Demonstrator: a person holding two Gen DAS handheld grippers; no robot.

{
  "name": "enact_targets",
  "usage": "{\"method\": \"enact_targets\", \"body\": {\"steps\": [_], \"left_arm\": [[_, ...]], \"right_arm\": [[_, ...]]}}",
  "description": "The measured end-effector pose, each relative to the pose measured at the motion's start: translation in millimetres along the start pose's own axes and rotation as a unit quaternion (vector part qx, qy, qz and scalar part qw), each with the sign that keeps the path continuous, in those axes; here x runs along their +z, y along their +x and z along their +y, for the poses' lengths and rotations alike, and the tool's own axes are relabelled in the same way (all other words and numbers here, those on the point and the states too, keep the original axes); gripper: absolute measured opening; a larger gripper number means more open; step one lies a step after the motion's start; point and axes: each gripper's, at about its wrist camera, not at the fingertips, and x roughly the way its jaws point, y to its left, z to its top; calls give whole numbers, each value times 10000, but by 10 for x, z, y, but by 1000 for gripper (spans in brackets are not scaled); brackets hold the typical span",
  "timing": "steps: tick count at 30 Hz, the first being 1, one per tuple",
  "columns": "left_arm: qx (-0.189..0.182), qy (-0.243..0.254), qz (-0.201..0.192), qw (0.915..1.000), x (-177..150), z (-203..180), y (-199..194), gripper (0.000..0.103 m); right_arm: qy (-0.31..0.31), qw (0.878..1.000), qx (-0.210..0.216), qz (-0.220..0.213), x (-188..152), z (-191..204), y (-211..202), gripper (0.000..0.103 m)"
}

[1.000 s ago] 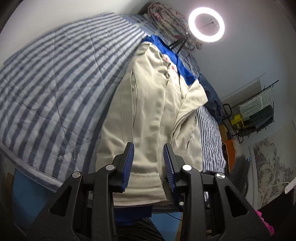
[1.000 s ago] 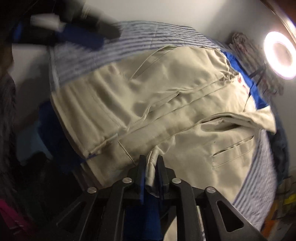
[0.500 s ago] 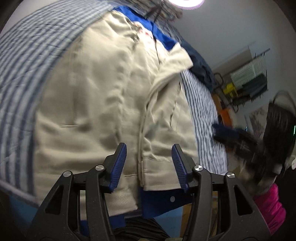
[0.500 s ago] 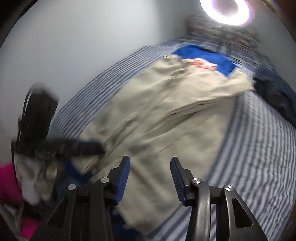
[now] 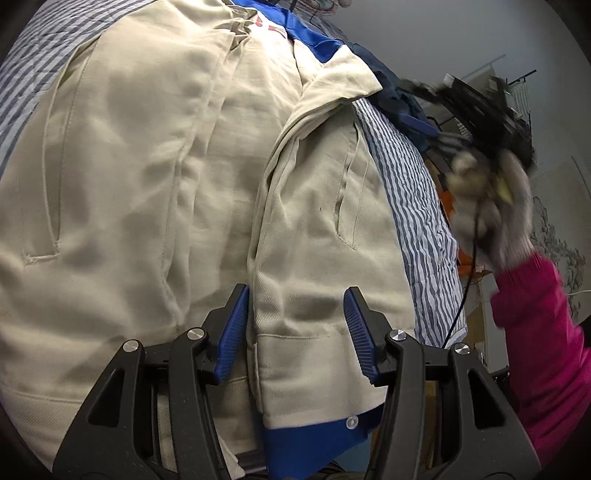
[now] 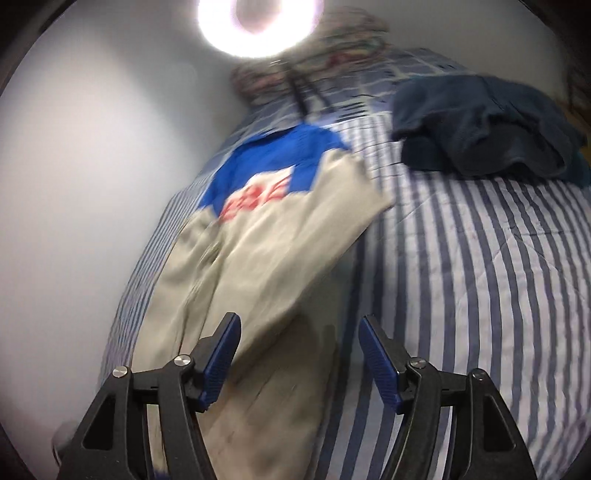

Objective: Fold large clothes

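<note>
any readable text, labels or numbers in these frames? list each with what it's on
Red print on the beige and blue jacket, just below its blue upper part: lettering or a logo, too blurred to read in the right wrist view, and cut off by a fold in the left wrist view.
No other text, label, brand or number shows.

A large beige jacket with a blue collar and blue lining lies spread lengthwise on the striped bedcover, hem toward the bed's near edge and collar toward the far end. Red lettering shows just below the collar. One front panel is folded in over the body, its slanted pocket seam facing up. At the hem, blue lining with a white snap peeks out
</note>
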Motion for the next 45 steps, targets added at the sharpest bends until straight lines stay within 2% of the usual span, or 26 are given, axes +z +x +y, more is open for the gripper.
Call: {"method": "enact_targets", "body": {"steps": [1,3,4,6,8,9,11,12,13,15,17,22,27,31,32,33,34,36,39,40,43,45], "left_arm": [[9,37,-2,10000,8,-8,1,53],[89,170,-9,9998,16,-33,18,44],[126,239,12,9996,12,-41,30,31],[142,288,11,9995,0,-41,39,26],[157,297,-3,9994,-5,-24,36,17],[149,283,-7,9995,-2,-13,34,16],[85,226,-8,9997,4,14,22,11],[39,206,-5,9998,5,24,17,10],[-42,176,0,9998,10,23,10,9],[-123,210,5,9997,-8,-8,-12,8],[-194,279,11,9994,-21,-62,-19,8],[-328,341,16,9989,-68,-113,-78,7],[-324,142,0,9994,-79,-19,-164,7],[-274,46,46,9996,-84,42,-175,7],[-244,66,47,9997,-87,32,-167,7],[-187,96,46,9998,-92,29,-161,7],[-168,101,52,9998,-89,5,-146,7],[-207,58,117,9997,-87,17,-125,7],[-230,51,152,9996,-74,12,-119,7],[-233,56,160,9996,-69,-13,-90,7],[-253,65,153,9995,-30,-17,-74,7],[-236,76,120,9996,-26,-9,-105,7]], "right_arm": [[153,9999,8,-42,53,-60,43,70],[685,9974,71,-215,224,-253,197,70],[832,9961,85,-267,271,-303,244,70],[1306,9903,173,-436,396,-454,398,72],[1599,9856,246,-486,480,-532,525,71],[1681,9842,302,-472,522,-544,592,70],[1703,9835,445,-410,593,-506,691,55],[1664,9845,438,-331,638,-454,721,36],[1613,9856,413,-304,662,-414,736,27],[1297,9904,334,-334,770,-235,693,14],[741,9968,69,-286,907,74,648,9],[-400,9978,-532,-55,1096,822,824,7],[-1022,9899,-935,307,1051,1350,1359,7],[-1164,9839,-1075,822,887,1489,1969,8],[-1180,9823,-1098,952,832,1488,2072,10],[-1195,9810,-1111,1046,787,1478,2161,17],[-1196,9815,-1077,1035,769,1475,2154,21],[-1014,9870,-750,1000,830,1437,2007,30],[-696,9956,7,630,937,1335,1498,31],[-697,9962,109,514,947,1341,1387,30],[-989,9946,-184,257,838,1332,948,22],[-1263,9909,-316,355,651,1351,828,20]]}}
